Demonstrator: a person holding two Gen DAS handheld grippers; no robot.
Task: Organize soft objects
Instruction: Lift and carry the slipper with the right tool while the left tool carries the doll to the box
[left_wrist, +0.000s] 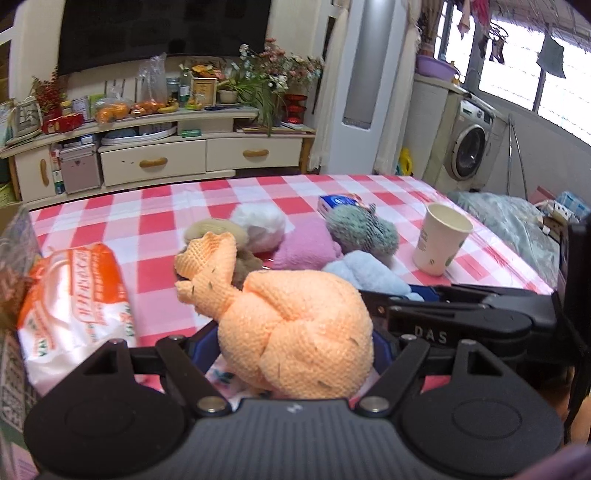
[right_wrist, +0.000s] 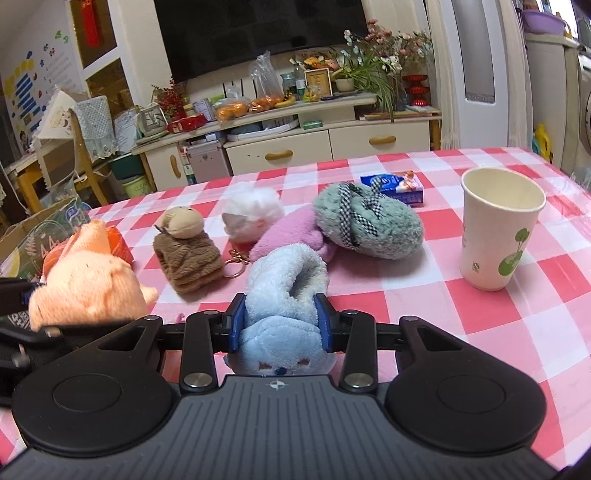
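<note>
On table (right_wrist: 424, 306) both tools grasp: left tool (left_wrist: 295, 347) orange towel (left_wrist: 295, 332), right tool (right_wrist: 280, 321) blue plush (right_wrist: 284, 291); four soft toys unsorted.

Daylight pours in from the windows (left_wrist: 535, 74) at the upper right of the left wrist view, blown out nearly white. The worktop (left_wrist: 147, 221) is evenly lit with soft, faint shadows. Both views bow strongly at the edges, with dark corners. The orange-and-white packet (left_wrist: 74, 302) at the left edge is smeared; the television (right_wrist: 258, 33) shows dull reflections.
</note>
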